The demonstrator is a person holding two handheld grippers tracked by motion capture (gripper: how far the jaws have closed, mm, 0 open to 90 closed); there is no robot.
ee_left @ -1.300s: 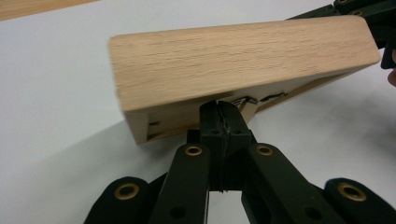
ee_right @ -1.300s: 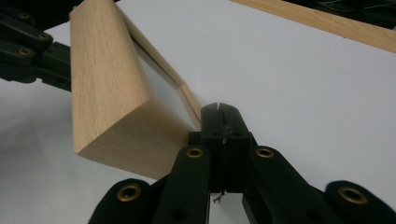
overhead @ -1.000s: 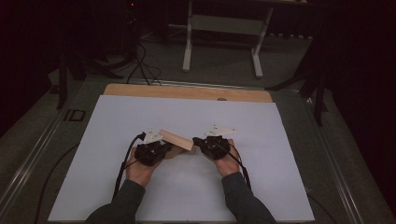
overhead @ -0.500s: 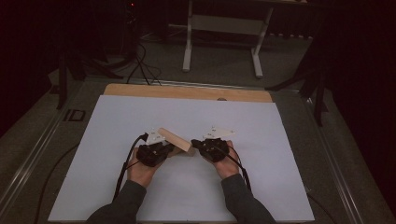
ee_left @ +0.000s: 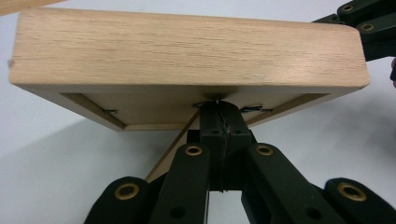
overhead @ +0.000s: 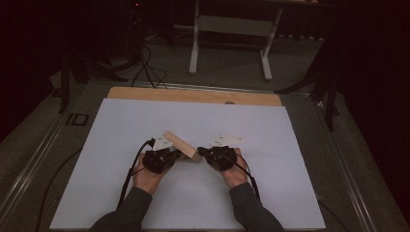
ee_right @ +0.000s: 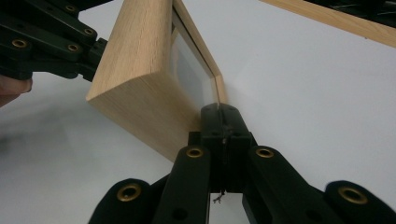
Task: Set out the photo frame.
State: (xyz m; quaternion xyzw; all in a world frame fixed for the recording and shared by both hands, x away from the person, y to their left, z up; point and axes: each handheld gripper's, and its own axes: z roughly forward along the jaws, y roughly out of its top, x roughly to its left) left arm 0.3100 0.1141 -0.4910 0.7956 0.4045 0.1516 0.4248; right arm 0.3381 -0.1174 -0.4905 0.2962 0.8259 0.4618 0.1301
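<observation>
The picture frame (overhead: 180,146) was pale oak-grained wood with rounded corners, a recessed back and a thin stand, held between both hands near the middle of the white desk (overhead: 290,193). The left gripper (ee_left: 218,108) and right gripper (ee_right: 219,112) each had their fingers pressed together against its edges.

The letters "ID" stand in white on the dark table frame (overhead: 77,119) left of the white sheet (overhead: 145,121).

Dim lab: white table (overhead: 290,193), cables on floor (overhead: 145,67), metal stand (overhead: 232,29).
</observation>
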